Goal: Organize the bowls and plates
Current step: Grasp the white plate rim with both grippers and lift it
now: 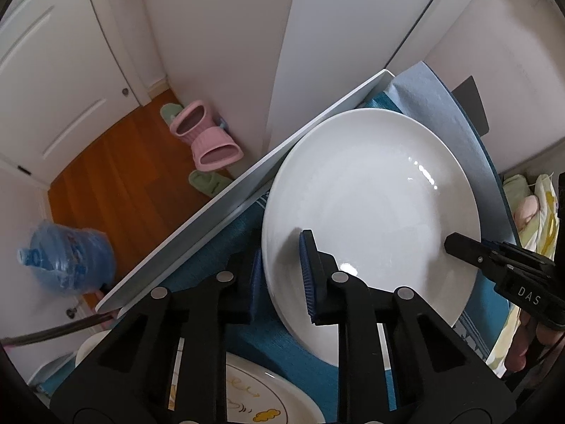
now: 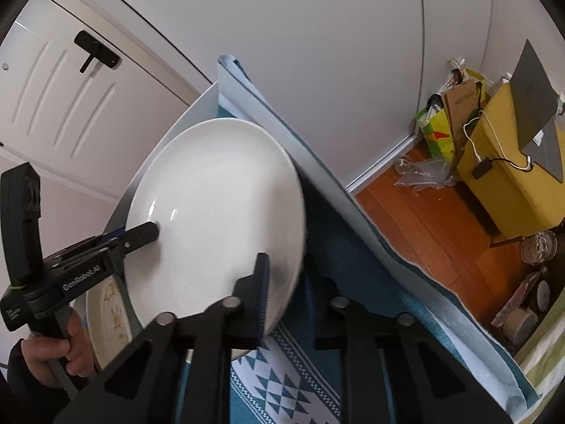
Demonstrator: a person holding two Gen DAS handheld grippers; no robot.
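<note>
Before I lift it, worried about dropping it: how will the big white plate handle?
The white plate looks glazed and glossy, so probably slippery. It seems rigid ceramic, likely breakable. Each claw, left and right, pinches only a rim edge, so it may tilt.

- white plate: 1, plain
- patterned plate: 1, yellow print
- tongs: 2, left tongs and right tongs
- pink slippers: 2
- green slippers: 2
- blue water jug: 1
- yellow box: 1
- laptop: 1
</note>
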